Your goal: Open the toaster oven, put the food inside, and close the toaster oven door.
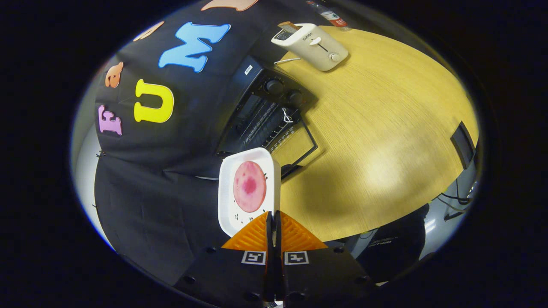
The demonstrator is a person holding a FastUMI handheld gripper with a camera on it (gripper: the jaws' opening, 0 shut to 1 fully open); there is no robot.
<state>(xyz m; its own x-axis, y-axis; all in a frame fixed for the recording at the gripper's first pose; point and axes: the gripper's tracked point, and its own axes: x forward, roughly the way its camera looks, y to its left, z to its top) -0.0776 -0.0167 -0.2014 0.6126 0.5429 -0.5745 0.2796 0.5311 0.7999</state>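
White tray (227, 192) carrying a round pink slice of food (249, 186) is hanging just ahead of the fingers, lifted off the table, sitting in front of the toaster oven's open mouth. Gripper (274, 222) is pinching the tray's near edge, both fingers pressed nearly together on it. Black toaster oven (274, 115) is standing against the black cloth wall (171, 179), door (299, 147) dropped open and lying flat over the tabletop, rack showing inside, two knobs on its panel. Round wooden table (385, 128) is taking glare from overhead light. Beyond the oven a white pop-up toaster (310, 45) is sitting, a bottle (332, 17) behind it. Cables are trailing on the pale floor (454, 201) past the table's edge
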